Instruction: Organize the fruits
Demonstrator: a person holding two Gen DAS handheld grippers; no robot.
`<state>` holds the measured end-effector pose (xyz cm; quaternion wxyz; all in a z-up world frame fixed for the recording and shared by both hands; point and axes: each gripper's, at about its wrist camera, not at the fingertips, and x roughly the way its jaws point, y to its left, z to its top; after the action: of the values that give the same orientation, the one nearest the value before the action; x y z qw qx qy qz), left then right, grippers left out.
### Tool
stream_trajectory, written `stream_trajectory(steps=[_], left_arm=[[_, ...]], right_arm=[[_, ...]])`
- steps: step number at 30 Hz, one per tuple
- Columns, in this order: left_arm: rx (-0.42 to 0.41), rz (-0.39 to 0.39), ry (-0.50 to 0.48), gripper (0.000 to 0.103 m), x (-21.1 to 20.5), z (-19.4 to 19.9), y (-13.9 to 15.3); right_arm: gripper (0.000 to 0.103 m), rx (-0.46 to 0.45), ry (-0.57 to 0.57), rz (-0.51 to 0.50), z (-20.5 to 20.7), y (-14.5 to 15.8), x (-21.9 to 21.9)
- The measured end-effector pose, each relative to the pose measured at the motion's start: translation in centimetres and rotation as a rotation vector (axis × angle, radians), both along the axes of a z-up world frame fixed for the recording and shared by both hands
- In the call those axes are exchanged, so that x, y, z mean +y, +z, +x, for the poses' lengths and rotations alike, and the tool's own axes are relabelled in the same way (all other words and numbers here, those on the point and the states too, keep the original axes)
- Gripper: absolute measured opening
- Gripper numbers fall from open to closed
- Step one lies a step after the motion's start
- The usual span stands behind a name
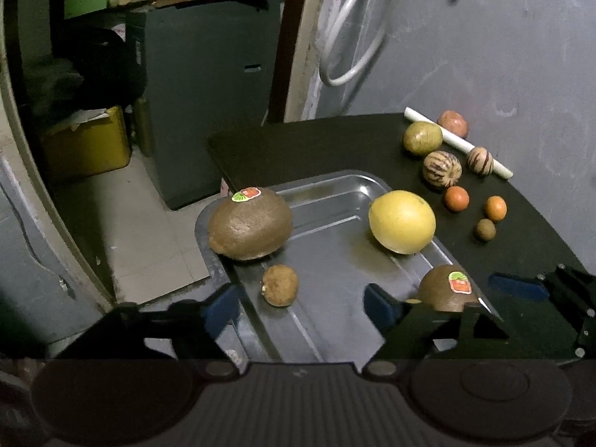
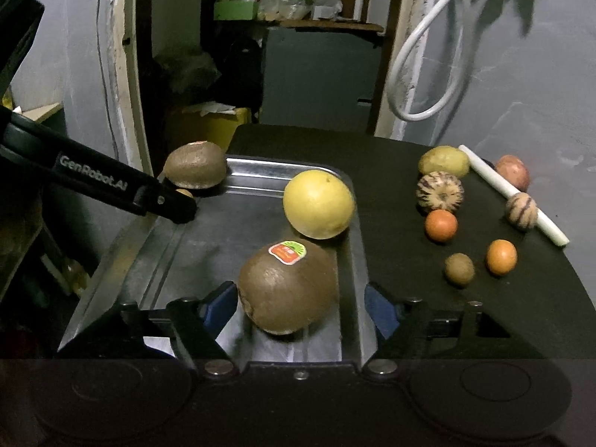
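Observation:
A metal tray [image 1: 335, 231] [image 2: 208, 246] holds a stickered kiwi [image 1: 249, 223] [image 2: 195, 165] at its far left, a yellow grapefruit [image 1: 401, 221] [image 2: 318, 204], a small brown fruit [image 1: 280, 285] and a second stickered kiwi [image 1: 447, 288] [image 2: 287, 287]. My left gripper [image 1: 301, 305] is open and empty over the tray, the small brown fruit just ahead between its fingers. My right gripper [image 2: 301, 307] is open with the second kiwi between its blue pads [image 2: 219, 307]; no contact shows.
On the black table [image 2: 409, 260] lie two oranges [image 2: 441, 225] [image 2: 501, 257], two striped fruits [image 2: 439, 192] [image 2: 521, 210], a small kiwi [image 2: 459, 269], a green fruit [image 2: 443, 162], a reddish fruit [image 2: 513, 172] and a white tube [image 2: 514, 193]. The table drops to the floor at left.

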<state>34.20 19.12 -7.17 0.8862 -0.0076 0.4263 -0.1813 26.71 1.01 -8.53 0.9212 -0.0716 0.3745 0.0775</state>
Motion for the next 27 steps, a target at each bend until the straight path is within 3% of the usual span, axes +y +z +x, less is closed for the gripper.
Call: stream_trajectory(steps=[5, 12, 18, 27], left_arm=[[-0.008, -0.007, 0.017, 0.097, 0.0, -1.0, 1.1], [-0.01, -0.011, -0.015, 0.102, -1.6, -2.7, 2.3], [-0.007, -0.001, -0.137, 0.102, -5.2, -4.1, 2.9], [-0.01, 0.005, -0.33, 0.102, -12.4, -5.7, 2.9]], right_arm=[[0.085, -0.024, -0.041, 0.011, -1.8, 1.3, -1.4], [0.097, -0.048, -0.143, 0.027, -5.2, 2.8, -4.8], [0.102, -0.044, -0.267, 0.041, -9.3, 3.8, -9.3], [0.102, 0.024, -0.405, -0.022, -16.2, 4.5, -16.4]])
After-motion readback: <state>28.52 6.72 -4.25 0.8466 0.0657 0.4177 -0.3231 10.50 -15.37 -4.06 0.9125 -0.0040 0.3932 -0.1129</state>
